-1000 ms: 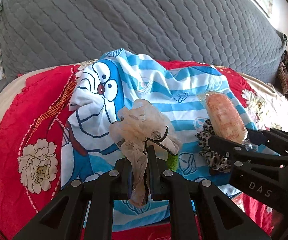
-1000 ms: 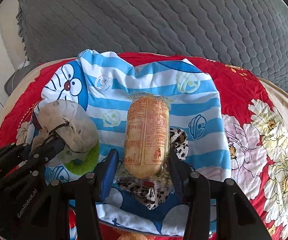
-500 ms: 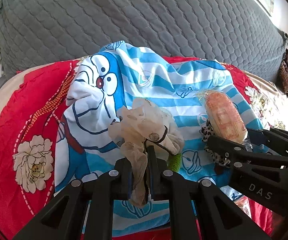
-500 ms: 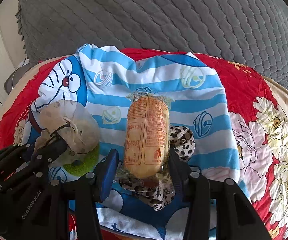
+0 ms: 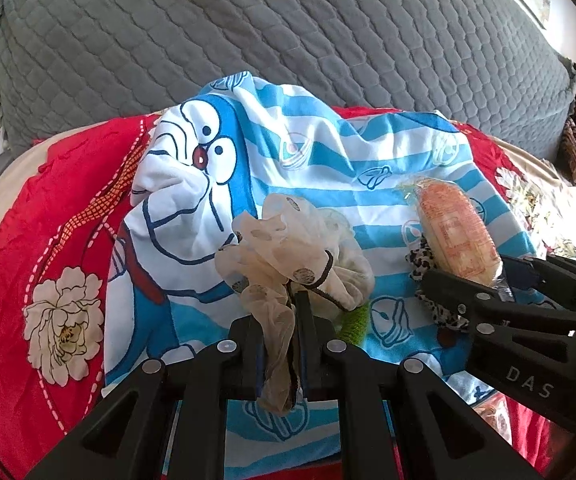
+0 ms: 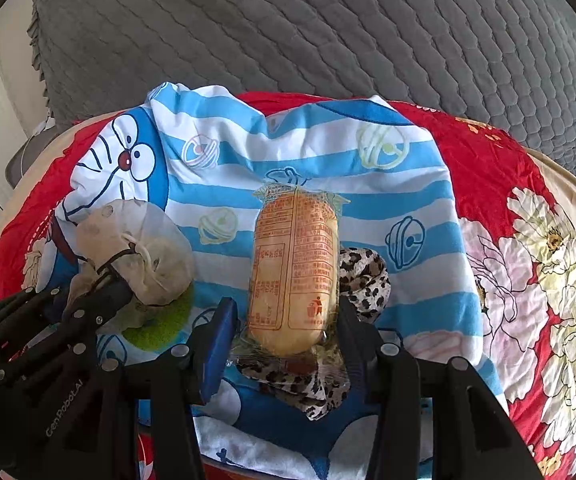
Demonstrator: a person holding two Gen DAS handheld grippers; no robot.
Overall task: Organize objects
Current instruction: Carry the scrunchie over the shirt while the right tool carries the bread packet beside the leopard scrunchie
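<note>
Only from the right wrist, left hand-held gripper (image 6: 108, 280) clamped on beige scrunchie (image 6: 144, 256), right hand-held gripper (image 6: 284, 316) gripping bread packet (image 6: 292, 264).

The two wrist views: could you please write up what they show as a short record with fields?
surface: red flowered bedspread, grey quilted cover behind
cloth: blue striped cartoon sheet, rumpled, spread on the bedspread
left tongs: shut on a beige sheer scrunchie
right tongs: shut on a wrapped bread roll, pointing away from the camera
under the roll: leopard-print fabric
under the scrunchie: green fuzzy item, partly hidden
</note>
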